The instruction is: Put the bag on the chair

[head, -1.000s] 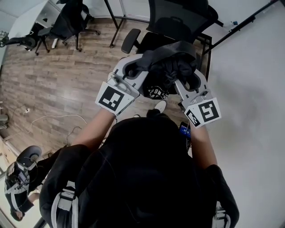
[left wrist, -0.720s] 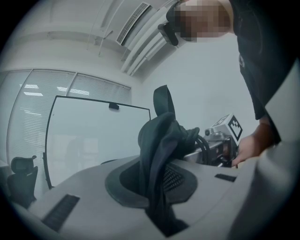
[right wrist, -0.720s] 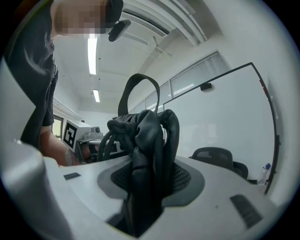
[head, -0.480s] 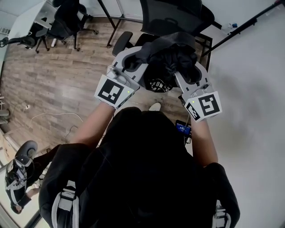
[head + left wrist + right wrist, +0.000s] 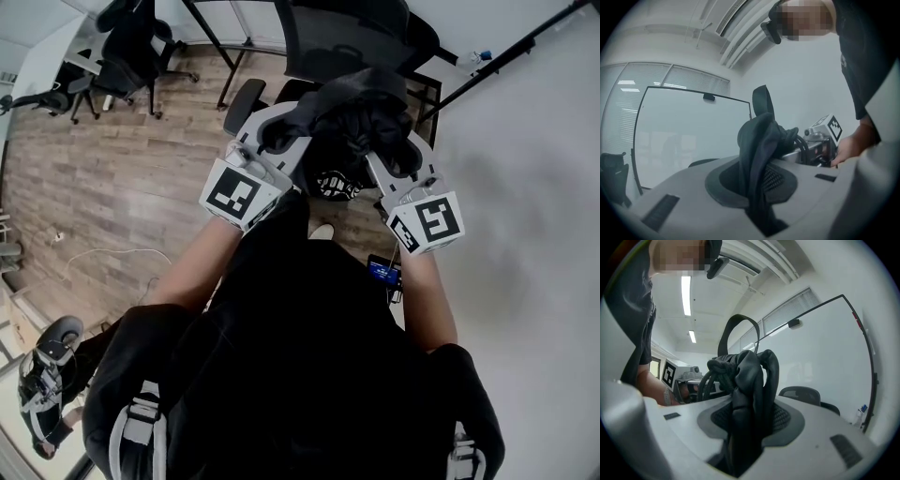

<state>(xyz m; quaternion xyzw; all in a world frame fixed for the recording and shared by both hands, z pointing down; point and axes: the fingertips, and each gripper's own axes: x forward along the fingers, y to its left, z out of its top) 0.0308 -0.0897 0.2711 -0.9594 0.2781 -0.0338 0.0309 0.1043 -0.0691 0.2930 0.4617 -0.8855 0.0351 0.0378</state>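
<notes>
In the head view a black bag (image 5: 352, 117) hangs bunched between my two grippers, in front of a black office chair (image 5: 342, 37). The chair's backrest stands just beyond the bag, with an armrest (image 5: 244, 101) at its left. My left gripper (image 5: 279, 136) is shut on the bag's left side. The left gripper view shows dark fabric (image 5: 757, 154) pinched between its jaws. My right gripper (image 5: 398, 152) is shut on the bag's right side, where fabric (image 5: 747, 390) and a strap loop (image 5: 737, 331) rise from its jaws.
A white wall (image 5: 525, 187) runs along the right. A black-framed whiteboard (image 5: 693, 136) stands behind the chair. More office chairs (image 5: 131, 37) stand at the far left on the wood floor, where a white cable (image 5: 103, 251) lies. A shoe (image 5: 42, 375) shows at the lower left.
Both grippers have carried the bag forward together, and the chair now stands closer beneath and behind it. Neither grip has changed.
</notes>
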